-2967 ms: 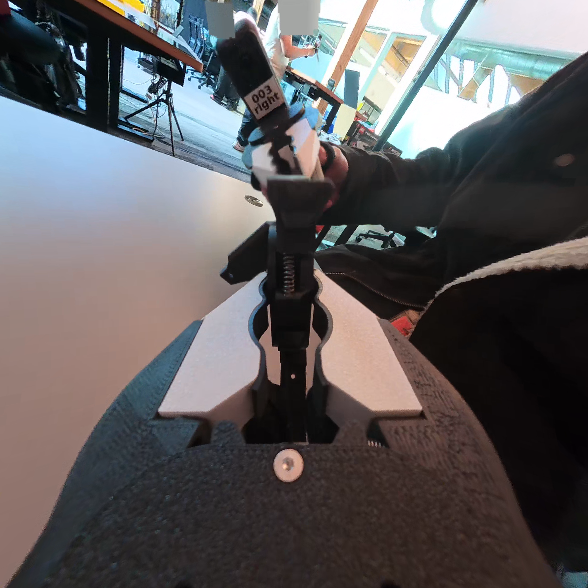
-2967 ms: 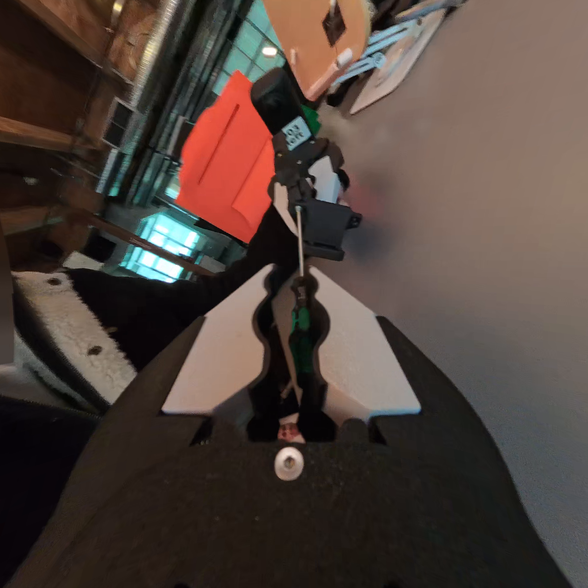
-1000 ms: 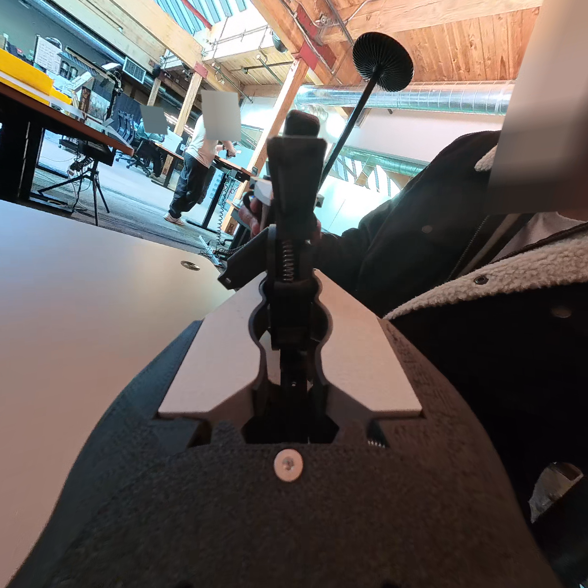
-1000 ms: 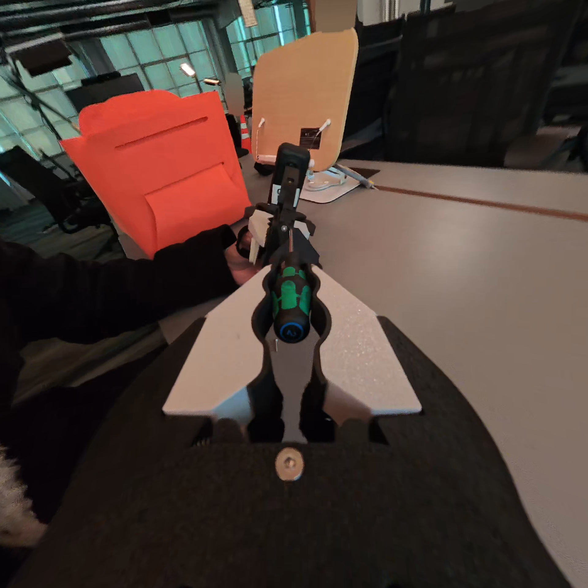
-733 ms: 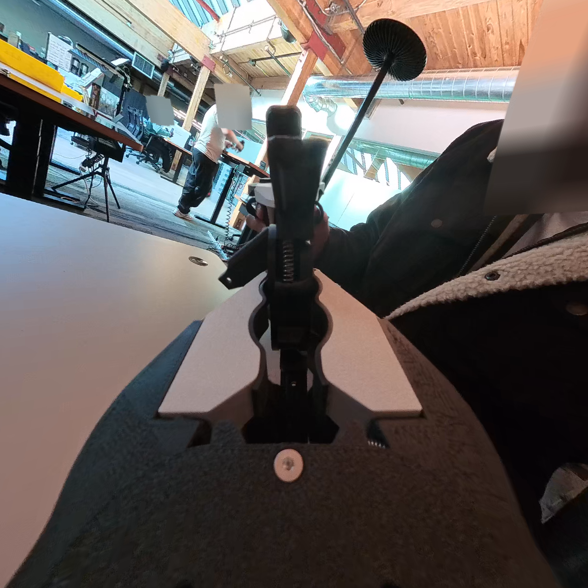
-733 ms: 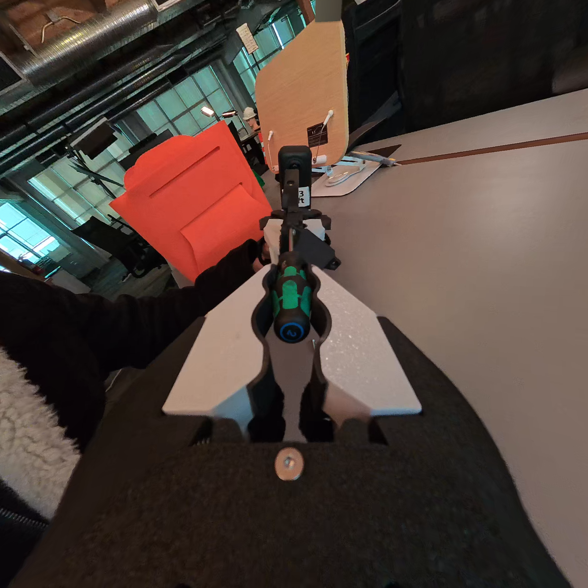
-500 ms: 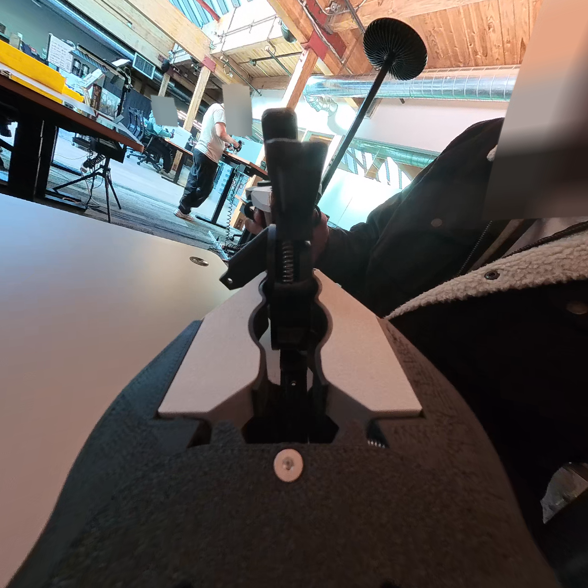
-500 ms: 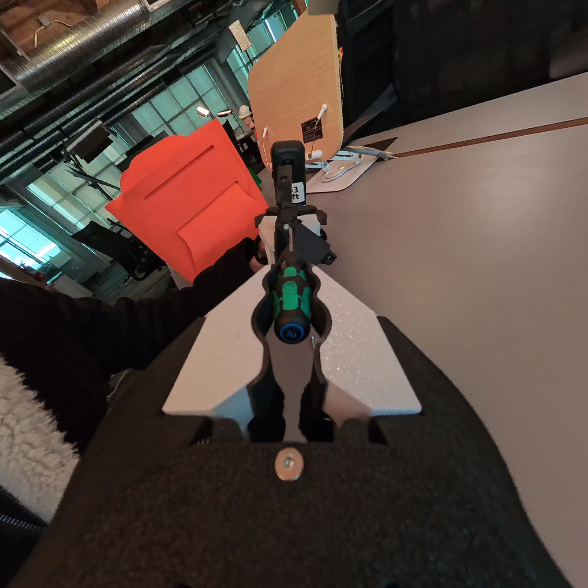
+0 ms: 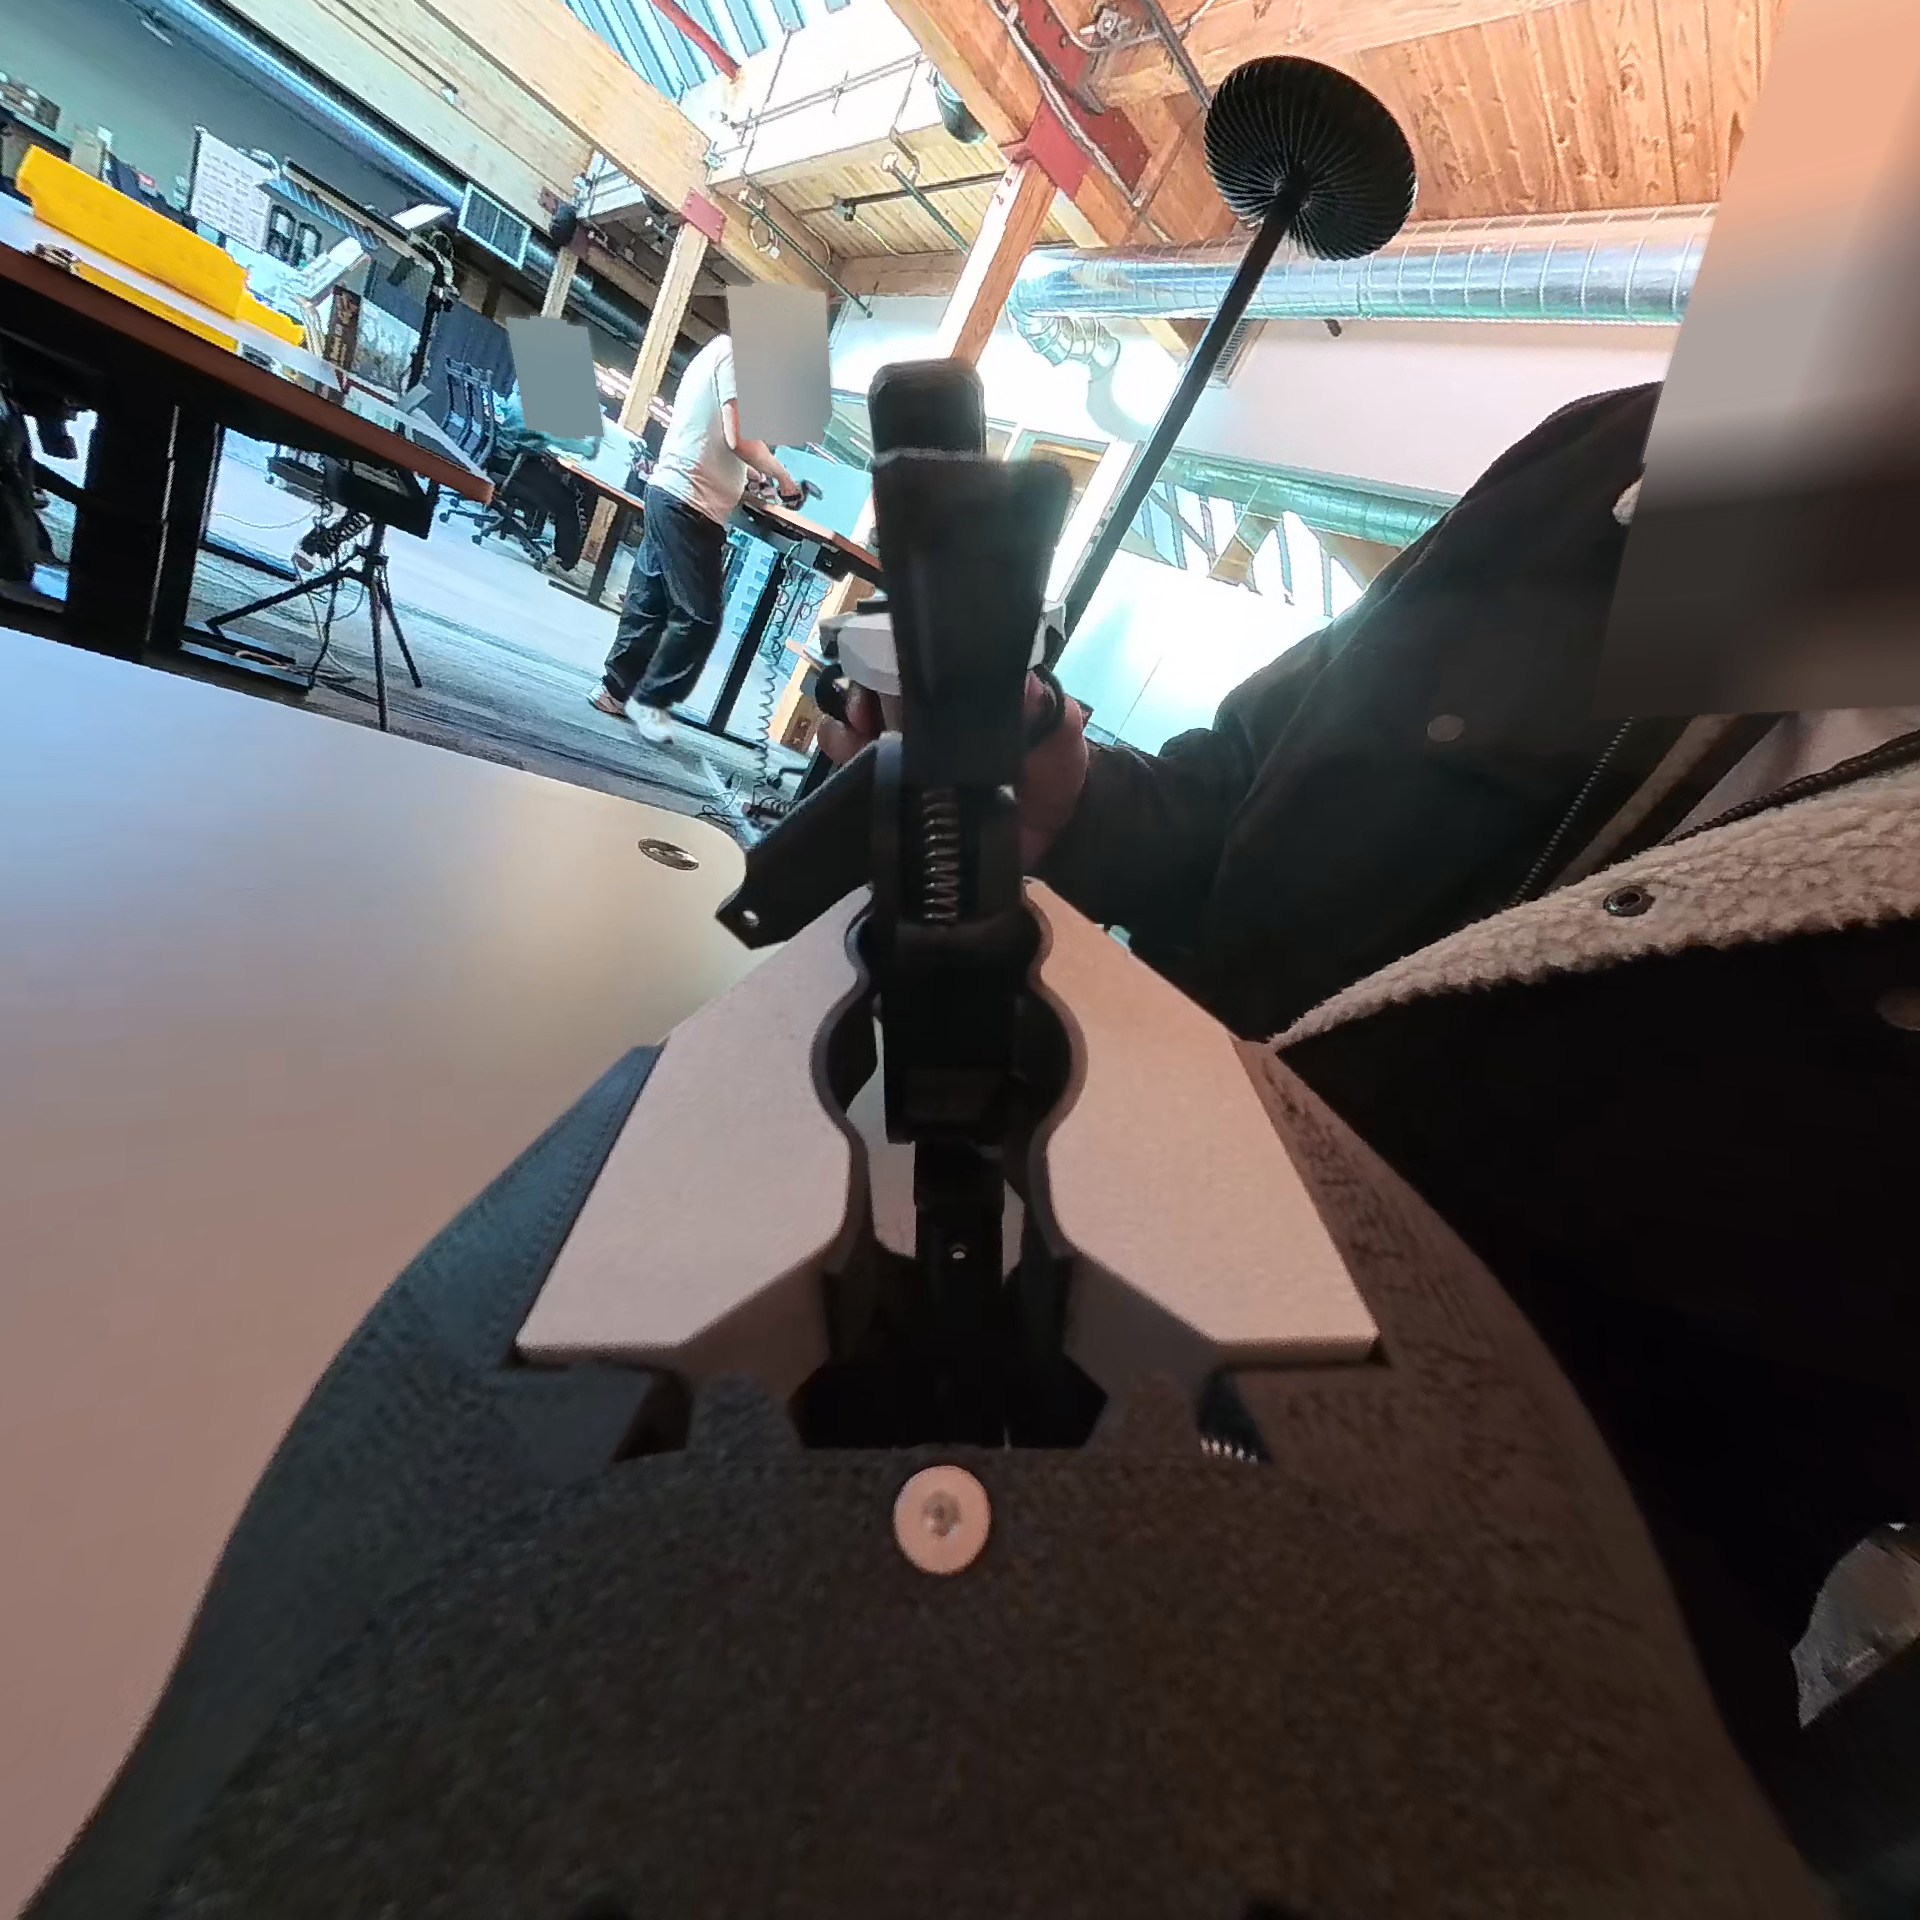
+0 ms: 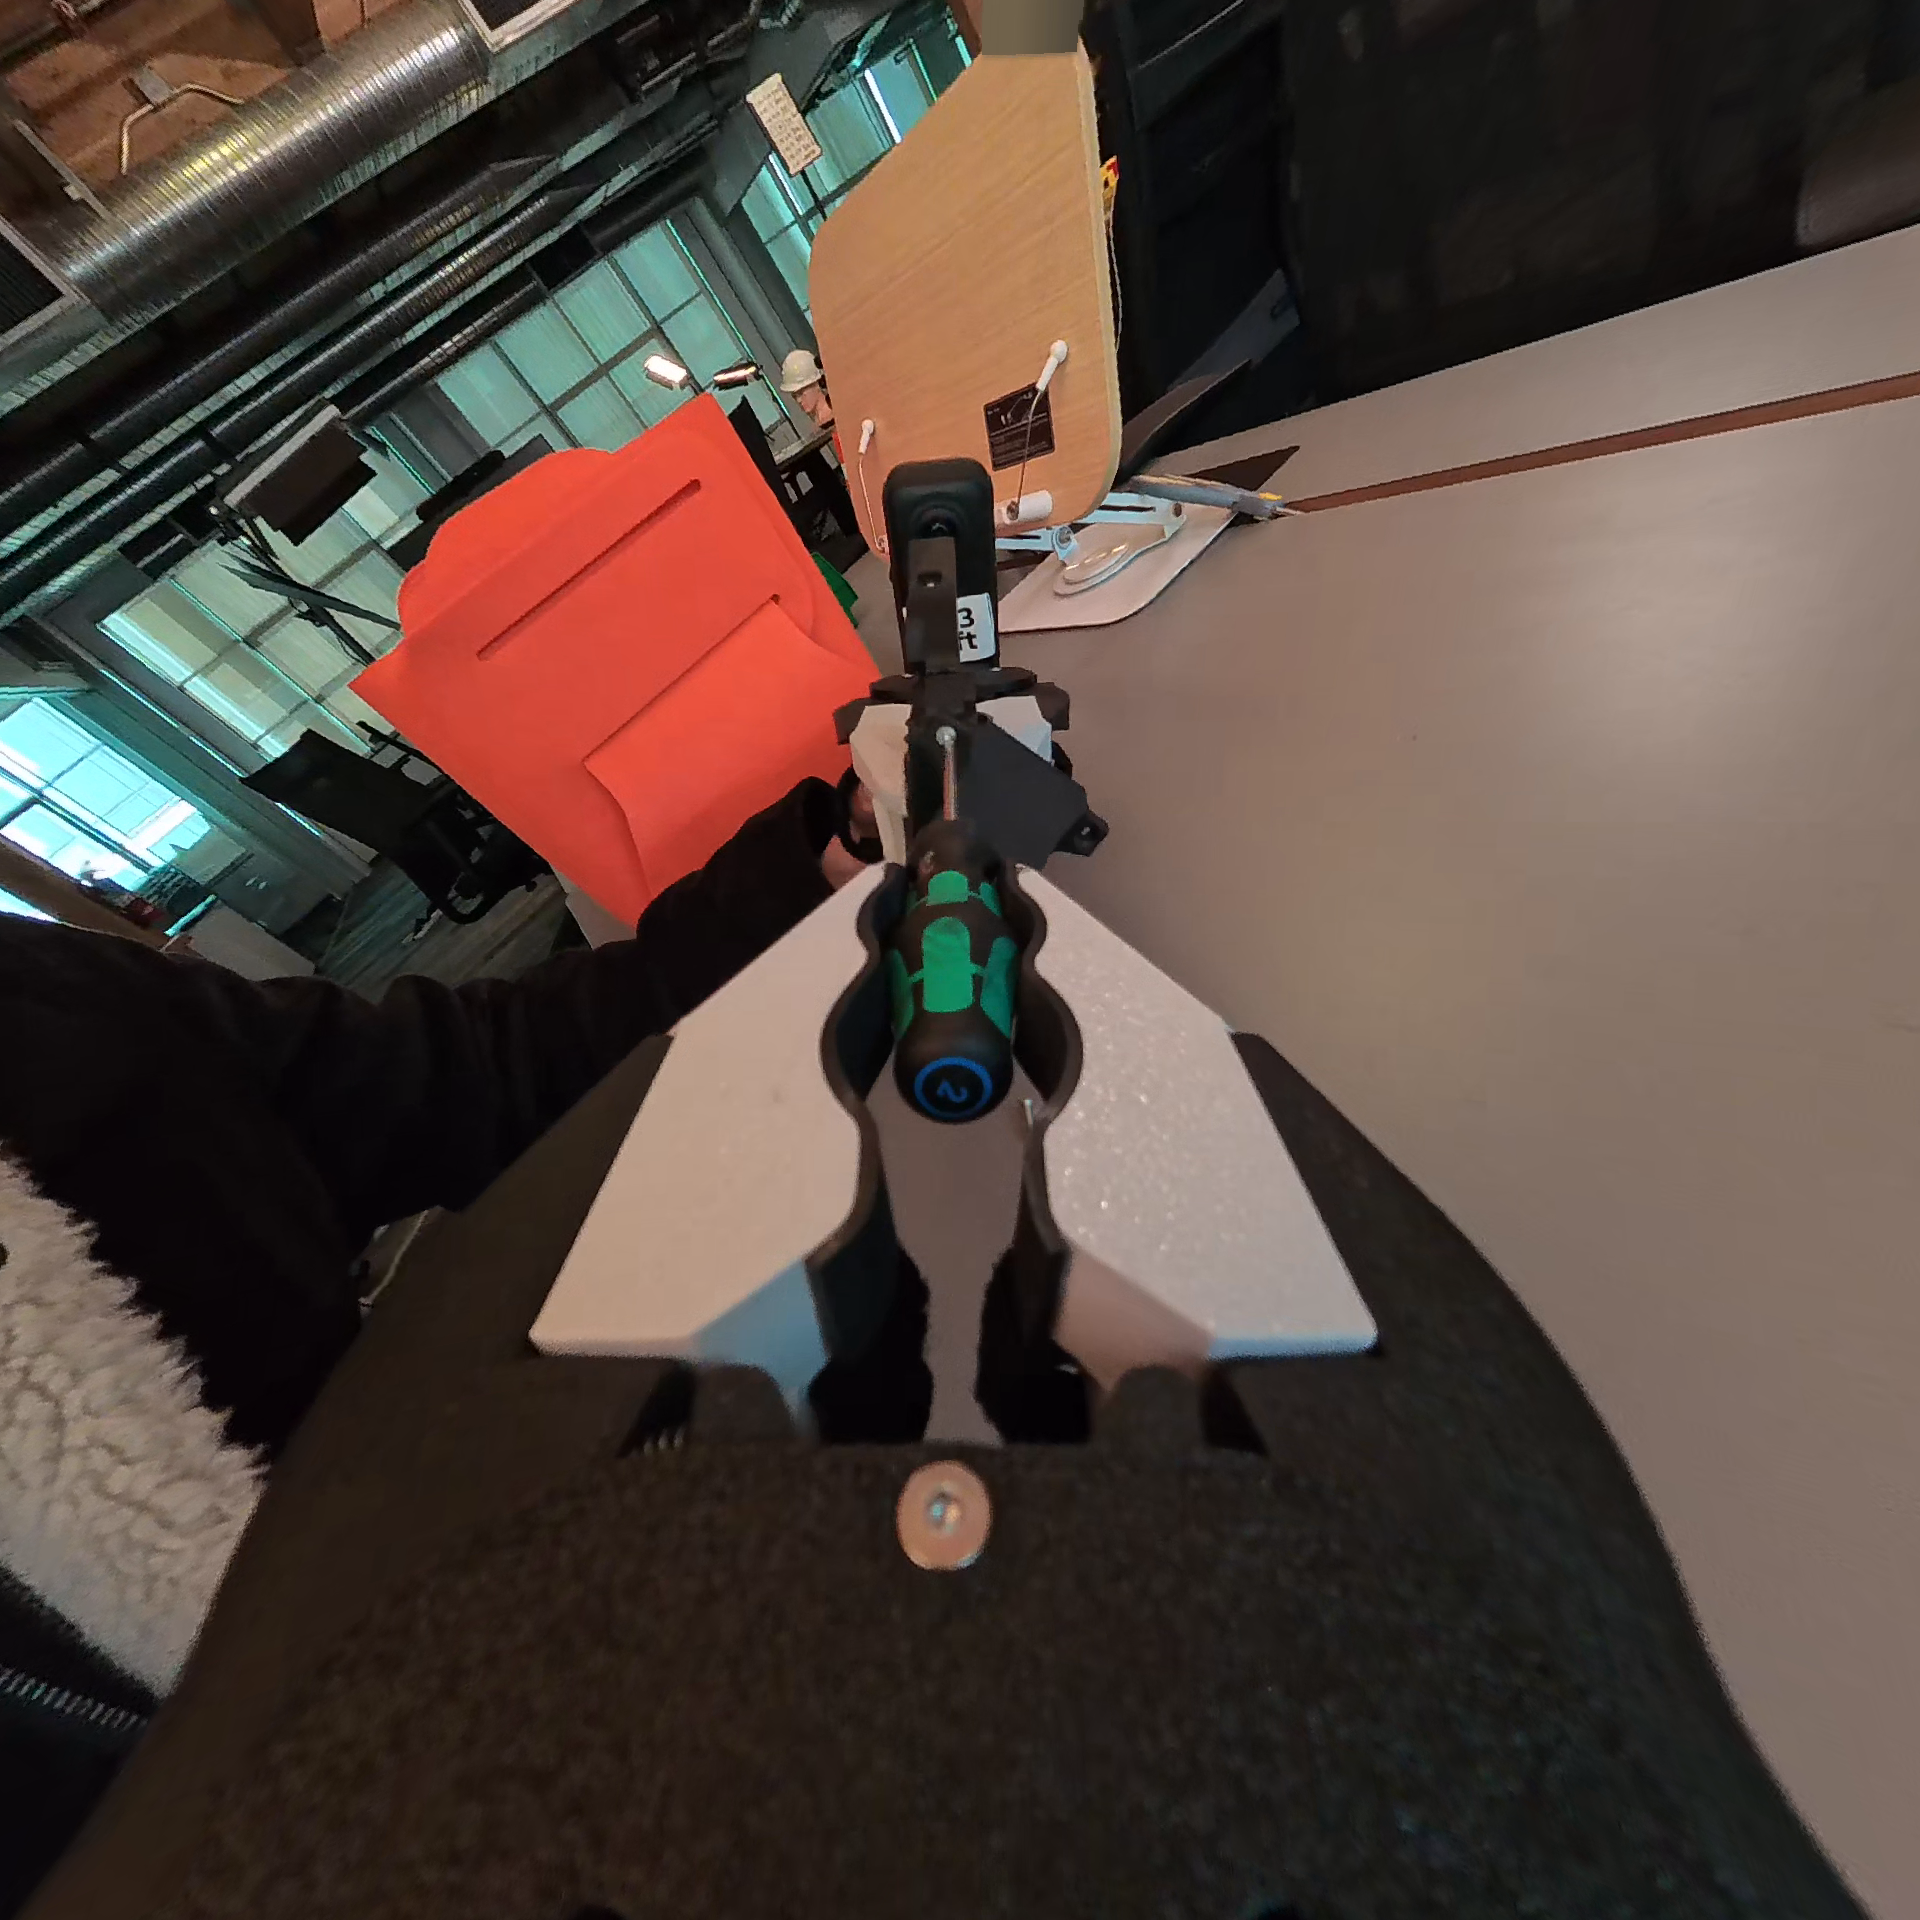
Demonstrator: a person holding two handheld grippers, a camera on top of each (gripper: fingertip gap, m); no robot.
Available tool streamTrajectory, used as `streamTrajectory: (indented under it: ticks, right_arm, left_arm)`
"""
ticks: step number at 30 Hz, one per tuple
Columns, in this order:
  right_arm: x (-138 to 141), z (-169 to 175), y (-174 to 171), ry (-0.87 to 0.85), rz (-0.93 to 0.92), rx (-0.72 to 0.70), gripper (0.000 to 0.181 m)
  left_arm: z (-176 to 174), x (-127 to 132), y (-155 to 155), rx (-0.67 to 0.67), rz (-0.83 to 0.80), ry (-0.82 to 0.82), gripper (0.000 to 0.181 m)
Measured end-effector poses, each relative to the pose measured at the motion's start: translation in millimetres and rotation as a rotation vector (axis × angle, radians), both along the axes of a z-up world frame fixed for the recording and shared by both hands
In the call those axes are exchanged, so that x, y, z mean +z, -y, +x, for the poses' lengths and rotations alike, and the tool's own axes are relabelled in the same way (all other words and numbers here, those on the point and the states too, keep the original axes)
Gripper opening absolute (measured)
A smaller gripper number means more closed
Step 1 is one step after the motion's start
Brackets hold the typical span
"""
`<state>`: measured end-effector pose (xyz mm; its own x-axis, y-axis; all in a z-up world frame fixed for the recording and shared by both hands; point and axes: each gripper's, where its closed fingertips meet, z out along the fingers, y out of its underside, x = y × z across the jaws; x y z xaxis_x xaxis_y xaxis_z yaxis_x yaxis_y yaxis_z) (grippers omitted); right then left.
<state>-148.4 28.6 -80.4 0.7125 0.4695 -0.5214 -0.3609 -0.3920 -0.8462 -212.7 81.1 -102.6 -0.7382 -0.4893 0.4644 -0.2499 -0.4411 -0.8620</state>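
Left claw: the left gripper [image 9: 951, 1039] is clamped on a black spring-loaded part [image 9: 951, 997], which stands in the rounded notch between its white fingers [image 9: 727, 1174] and runs forward and up from them.
Right claw: the right gripper [image 10: 951, 997] is closed on a screwdriver [image 10: 951, 977] with a green and black handle; its blue-ringed butt faces the camera and its metal shaft points straight ahead.
Where they meet: the screwdriver tip sits at a screw on the black part, just ahead of the right fingers.
Only in the left view: the coiled spring on the part, the right hand [image 9: 1049, 758] behind it, a black fleece-lined jacket [image 9: 1507, 935] right of the claw, a person standing [image 9: 675, 561] far ahead.
Only in the right view: the screwdriver itself, an orange panel [image 10: 623, 665] ahead to the left, a wooden board on a stand [image 10: 966, 270] farther ahead.
Surface: a pale table [image 10: 1507, 831] lies right of the right claw and left of the left one.
Containers: yellow bins [image 9: 135, 249] on a far desk; contents cannot be told.
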Motion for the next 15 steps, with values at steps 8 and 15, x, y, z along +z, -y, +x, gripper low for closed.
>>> streamTrajectory:
  ticks: [8,15]
  right_arm:
    - [-0.8,-0.4,-0.4,-0.003,-0.005,0.0,0.016]
    - [-1.1,0.2,-0.5,-0.018,-0.01,0.001,0.016]
  left_arm:
    - [1.0,-2.5,2.0,-0.001,0.016,-0.007,0.021]
    - [1.7,-3.6,2.4,0.002,0.023,-0.009,0.021]
